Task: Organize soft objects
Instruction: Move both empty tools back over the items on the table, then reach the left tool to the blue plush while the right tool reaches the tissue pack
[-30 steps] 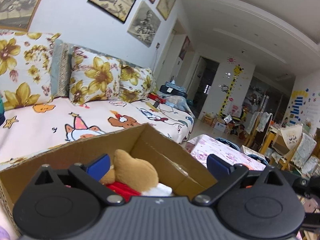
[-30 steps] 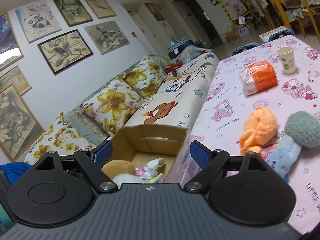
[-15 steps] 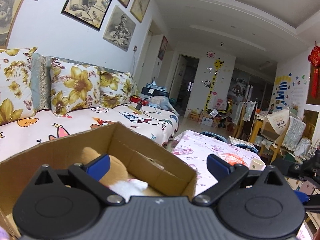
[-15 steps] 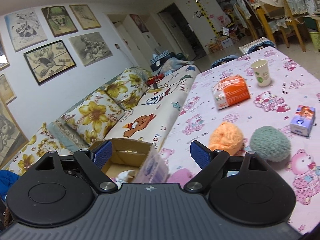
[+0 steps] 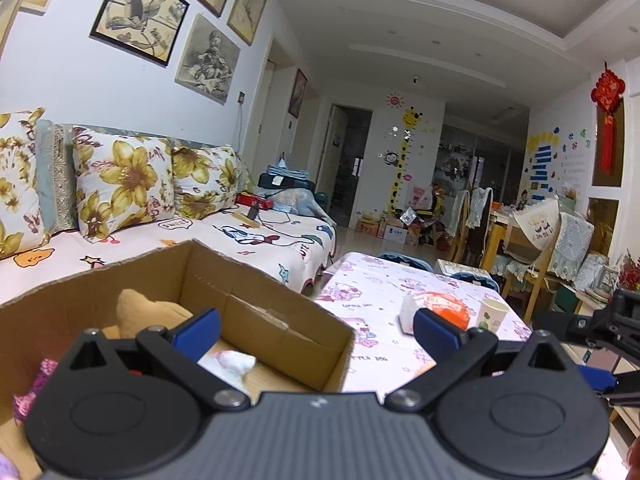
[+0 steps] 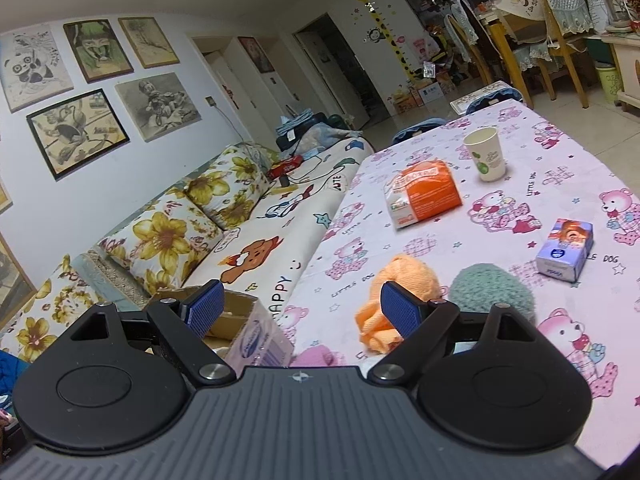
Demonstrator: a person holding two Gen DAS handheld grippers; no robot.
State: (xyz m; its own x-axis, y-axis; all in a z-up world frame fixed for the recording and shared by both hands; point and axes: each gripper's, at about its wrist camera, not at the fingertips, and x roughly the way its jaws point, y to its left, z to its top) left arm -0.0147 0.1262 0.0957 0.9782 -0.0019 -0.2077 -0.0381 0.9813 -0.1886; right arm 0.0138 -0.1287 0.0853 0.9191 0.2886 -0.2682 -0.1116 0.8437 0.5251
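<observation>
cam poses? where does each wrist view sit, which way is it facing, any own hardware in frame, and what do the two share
Left wrist: behind the open left claw, over the cardboard box, facing down the room; the right claw shows at its right edge.
Right wrist: behind the open right claw, above the table, facing the orange knit toy and green knit ball.
Shared: box, sofa, orange pack, paper cup.

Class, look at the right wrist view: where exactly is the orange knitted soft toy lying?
The orange knitted toy lies on the pink tablecloth, just left of the teal knitted ball and nearer the camera than the orange packet.
</observation>
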